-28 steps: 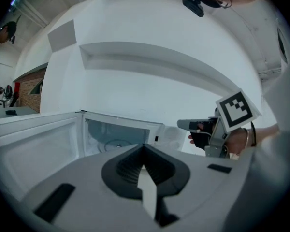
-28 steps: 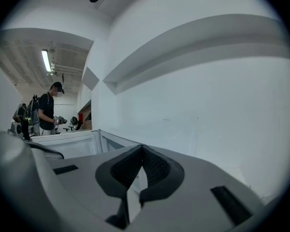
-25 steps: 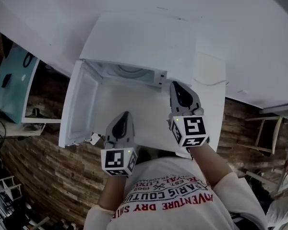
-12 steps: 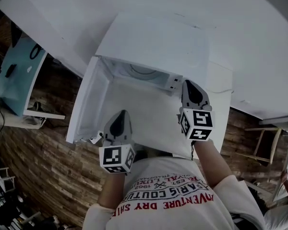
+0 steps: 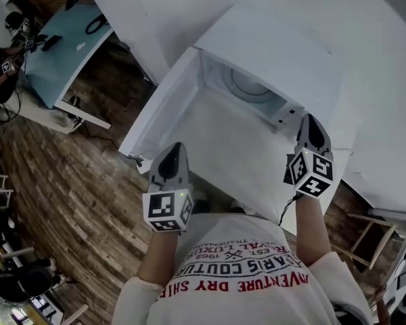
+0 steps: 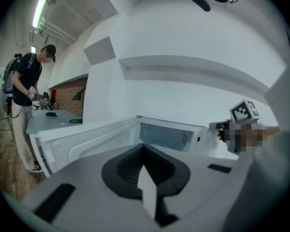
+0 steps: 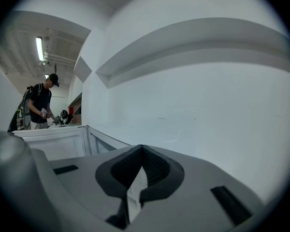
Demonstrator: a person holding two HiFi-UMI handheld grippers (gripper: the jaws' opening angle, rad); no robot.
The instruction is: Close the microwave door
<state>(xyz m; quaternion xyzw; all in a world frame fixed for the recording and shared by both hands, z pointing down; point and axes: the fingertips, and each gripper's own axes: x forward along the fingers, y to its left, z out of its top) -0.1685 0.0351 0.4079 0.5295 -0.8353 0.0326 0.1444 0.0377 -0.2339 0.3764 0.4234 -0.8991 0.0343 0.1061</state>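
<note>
Head view: microwave (image 5: pixel 277 39) seen from above. Door (image 5: pixel 164 107) swung wide open, free edge just ahead-left of left gripper (image 5: pixel 170 162); contact not discernible. Right gripper (image 5: pixel 311 133) held by microwave's front right corner.

Left gripper view: jaws clenched, nothing held. Cavity (image 6: pixel 166 135) straight ahead, door inner face ahead-left.

Right gripper view: jaws pressed together, empty. Door edge (image 7: pixel 53 141) seen left of jaws, microwave mostly cut off.

Judged: approach stage. Next, door's hidden outer face to be pushed rightward until latched.
</note>
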